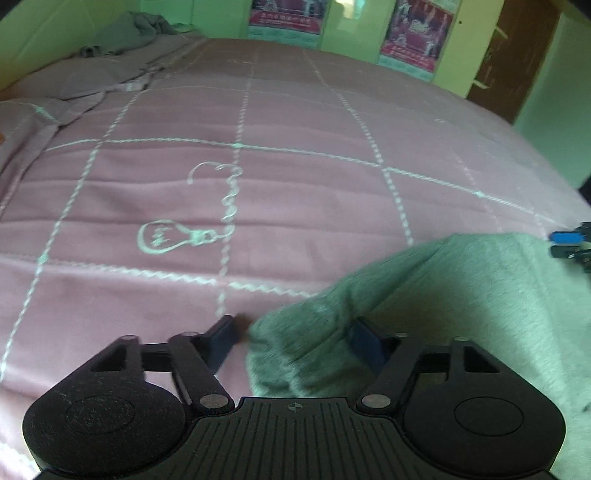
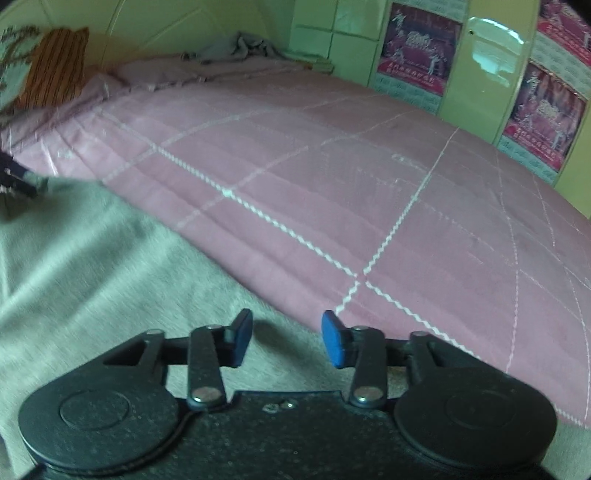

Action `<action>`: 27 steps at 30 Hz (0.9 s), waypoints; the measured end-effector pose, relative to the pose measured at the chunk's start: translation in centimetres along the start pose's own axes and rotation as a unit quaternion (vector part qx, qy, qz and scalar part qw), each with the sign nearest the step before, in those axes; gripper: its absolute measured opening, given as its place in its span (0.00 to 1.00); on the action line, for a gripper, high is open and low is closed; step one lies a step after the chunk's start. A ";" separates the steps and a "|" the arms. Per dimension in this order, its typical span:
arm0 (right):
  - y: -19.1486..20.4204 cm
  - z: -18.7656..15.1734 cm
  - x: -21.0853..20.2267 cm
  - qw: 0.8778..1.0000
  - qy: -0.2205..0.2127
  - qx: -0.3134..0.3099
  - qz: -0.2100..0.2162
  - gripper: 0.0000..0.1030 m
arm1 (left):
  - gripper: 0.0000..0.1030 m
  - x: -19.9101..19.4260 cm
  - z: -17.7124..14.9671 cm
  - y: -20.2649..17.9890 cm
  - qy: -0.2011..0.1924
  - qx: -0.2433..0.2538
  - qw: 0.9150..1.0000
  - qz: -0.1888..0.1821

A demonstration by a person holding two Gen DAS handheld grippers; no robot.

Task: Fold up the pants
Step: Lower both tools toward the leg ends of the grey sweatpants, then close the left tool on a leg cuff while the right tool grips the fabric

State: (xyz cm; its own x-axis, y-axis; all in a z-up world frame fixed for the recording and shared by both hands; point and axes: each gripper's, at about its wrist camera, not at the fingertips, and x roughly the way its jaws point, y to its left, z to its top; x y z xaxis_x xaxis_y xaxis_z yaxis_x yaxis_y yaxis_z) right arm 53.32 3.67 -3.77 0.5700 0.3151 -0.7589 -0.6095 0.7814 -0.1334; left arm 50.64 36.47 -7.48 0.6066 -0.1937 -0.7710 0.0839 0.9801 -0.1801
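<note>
You see a pink bedspread (image 1: 295, 122) with a white stitched grid and a light-bulb drawing (image 1: 173, 238) on it. At its far end lies a crumpled grey cloth (image 1: 125, 35). An orange striped pillow (image 2: 55, 66) leans in the corner. Red posters (image 2: 417, 50) hang on the green cupboard doors (image 2: 480, 62); a brown wooden door (image 1: 517, 55) stands beside them.

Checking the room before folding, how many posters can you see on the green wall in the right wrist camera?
3. One poster hangs left of the shiny panel, one right of it lower down, and one at the top right corner, cut off. More may lie outside the frame.
</note>
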 end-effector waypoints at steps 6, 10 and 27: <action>-0.1 0.4 1.0 0.998 0.020 -0.043 0.033 0.38 | 0.66 0.7 0.7 0.9 0.041 0.028 0.998 -0.039; -0.4 0.6 0.8 0.995 0.040 -0.065 0.056 0.38 | 0.66 0.8 0.5 0.7 0.045 0.029 0.998 -0.043; 1.5 0.3 1.2 0.992 0.056 -0.109 -0.001 0.04 | 0.18 -0.5 0.3 -4.0 0.005 0.092 0.995 0.029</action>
State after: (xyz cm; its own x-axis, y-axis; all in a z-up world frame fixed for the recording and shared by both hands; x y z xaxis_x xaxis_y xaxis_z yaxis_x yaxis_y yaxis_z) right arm 53.27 5.37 -4.69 0.5135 0.2431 -0.8230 -0.7208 0.6425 -0.2599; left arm 50.22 32.67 -6.23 0.6071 -0.1369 -0.7827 0.1940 0.9808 -0.0211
